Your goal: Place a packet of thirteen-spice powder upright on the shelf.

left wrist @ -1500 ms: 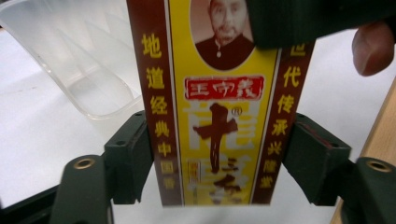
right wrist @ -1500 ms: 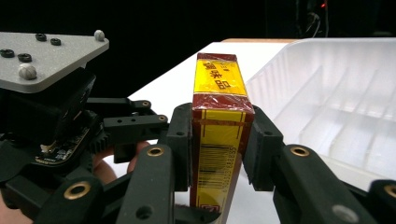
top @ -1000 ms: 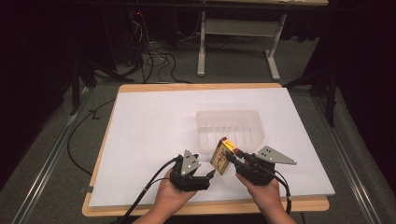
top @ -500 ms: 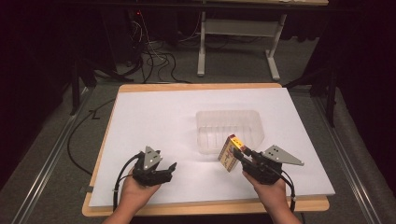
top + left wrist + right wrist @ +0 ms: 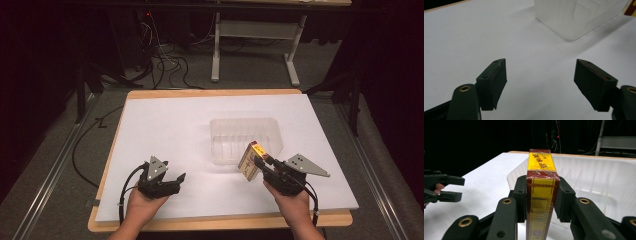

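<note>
Box: a narrow red-and-yellow box (image 5: 541,192) with a barcode on one face is standing on end in the air, just beside the near right corner of the clear tub (image 5: 245,140), raised off the bench (image 5: 165,125).
Right gripper: the right gripper (image 5: 261,164) is clamping the box across its narrow faces, jaws pressing on both sides; gripping it this way is leaving the upper part free, which, in my judgement, suits lowering it endwise over the tub wall.
Left gripper: the left gripper (image 5: 172,181) is resting low at the near left of the bench, well apart from the box, jaws standing wide with nothing between them; it is apparently keeping out of the way.
Tub: it is sitting open-topped and empty at mid-bench, presumably awaiting the box.
Risk: the tall, thin box is looking prone to toppling if released upright.
</note>
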The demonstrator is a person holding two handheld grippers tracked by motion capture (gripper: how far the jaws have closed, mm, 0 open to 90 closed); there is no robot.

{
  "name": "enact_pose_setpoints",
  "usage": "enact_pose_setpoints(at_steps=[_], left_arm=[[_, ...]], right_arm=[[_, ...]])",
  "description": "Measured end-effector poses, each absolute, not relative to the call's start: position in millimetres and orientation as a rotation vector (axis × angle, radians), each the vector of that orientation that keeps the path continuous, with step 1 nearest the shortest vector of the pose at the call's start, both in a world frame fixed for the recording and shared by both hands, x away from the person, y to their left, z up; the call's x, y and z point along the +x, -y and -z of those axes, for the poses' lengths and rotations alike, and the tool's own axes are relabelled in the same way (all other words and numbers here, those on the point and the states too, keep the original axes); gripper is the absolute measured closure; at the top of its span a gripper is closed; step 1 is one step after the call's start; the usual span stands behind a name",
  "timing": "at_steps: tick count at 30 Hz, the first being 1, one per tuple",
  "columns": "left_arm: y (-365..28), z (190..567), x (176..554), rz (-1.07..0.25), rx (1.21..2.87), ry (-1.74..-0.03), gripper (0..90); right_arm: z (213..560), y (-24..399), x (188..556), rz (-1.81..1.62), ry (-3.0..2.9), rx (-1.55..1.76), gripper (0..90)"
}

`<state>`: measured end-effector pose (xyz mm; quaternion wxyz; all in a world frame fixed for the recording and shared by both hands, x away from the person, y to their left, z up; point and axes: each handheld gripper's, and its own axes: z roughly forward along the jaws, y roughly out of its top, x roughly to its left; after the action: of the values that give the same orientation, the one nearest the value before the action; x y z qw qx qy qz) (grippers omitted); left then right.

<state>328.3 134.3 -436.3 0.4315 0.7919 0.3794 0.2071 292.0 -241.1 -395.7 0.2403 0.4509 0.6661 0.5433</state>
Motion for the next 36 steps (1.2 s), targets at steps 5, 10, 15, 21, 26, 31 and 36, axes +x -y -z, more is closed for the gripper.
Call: enact_pose_setpoints(at_steps=[5, 10, 15, 21, 26, 31, 36], left_arm=[[-134.1, 428.1, 321.8, -0.575, 1.925, -0.906, 25.6], [-137.0, 428.1, 324.8, -0.546, 1.919, -0.895, 25.4], [-142.3, 423.6, 321.0, -0.534, 1.885, -0.909, 24.8], [-139.4, 423.7, 317.4, -0.557, 1.906, -0.892, 25.3], [-137.1, 426.6, 319.8, -0.551, 1.923, -0.887, 25.3], [-137.8, 427.0, 320.3, -0.546, 1.932, -0.881, 25.3], [-138.8, 427.2, 321.0, -0.548, 1.932, -0.884, 25.3]], right_arm=[[391.5, 244.7, 290.1, -1.478, -1.788, 1.245, 68.4], [389.9, 246.2, 292.6, -1.438, -1.752, 1.297, 68.5], [384.7, 243.3, 289.6, -1.395, -1.727, 1.291, 68.5], [374.7, 239.9, 292.2, -1.368, -1.711, 1.289, 68.5], [367.5, 234.1, 299.5, -1.317, -1.683, 1.298, 68.4], [367.0, 234.1, 312.6, -1.268, -1.637, 1.330, 68.4], [368.1, 236.2, 325.1, -1.234, -1.587, 1.359, 68.4]])
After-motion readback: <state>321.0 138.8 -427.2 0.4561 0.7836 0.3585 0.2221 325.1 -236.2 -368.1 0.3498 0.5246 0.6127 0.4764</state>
